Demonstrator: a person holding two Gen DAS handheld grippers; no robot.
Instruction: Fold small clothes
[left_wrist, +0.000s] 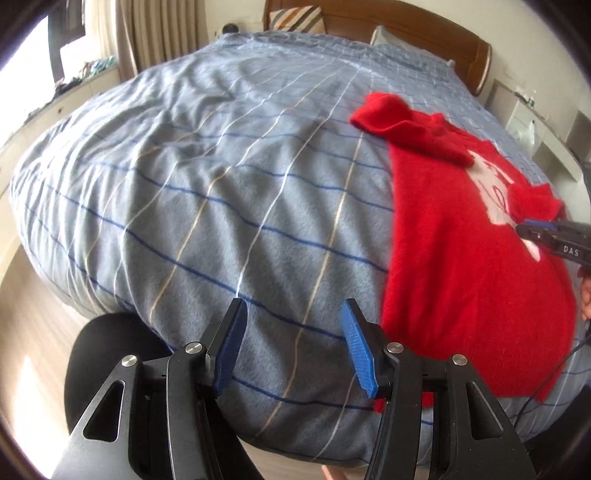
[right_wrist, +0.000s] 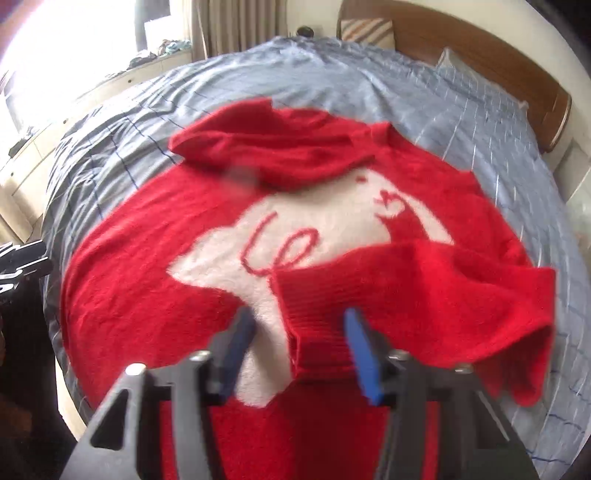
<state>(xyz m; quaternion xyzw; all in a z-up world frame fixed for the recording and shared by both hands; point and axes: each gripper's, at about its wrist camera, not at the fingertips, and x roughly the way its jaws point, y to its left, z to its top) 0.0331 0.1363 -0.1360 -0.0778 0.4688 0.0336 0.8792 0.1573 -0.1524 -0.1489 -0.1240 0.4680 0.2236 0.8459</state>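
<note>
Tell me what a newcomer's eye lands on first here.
The fluffy bright red sweater with a white animal shape lies spread on the blue-grey checked bedspread, both sleeves folded in over its front. Behind it, the brown wooden headboard closes off the bed's far end.

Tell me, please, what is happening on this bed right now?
A person is folding a fuzzy red knit sweater with a white animal design on a blue checked blanket. Both sleeves already lie across its front. The right hand-held gripper stands open around a ribbed cuff; the left hand-held gripper hangs open and empty beside the sweater.
</note>
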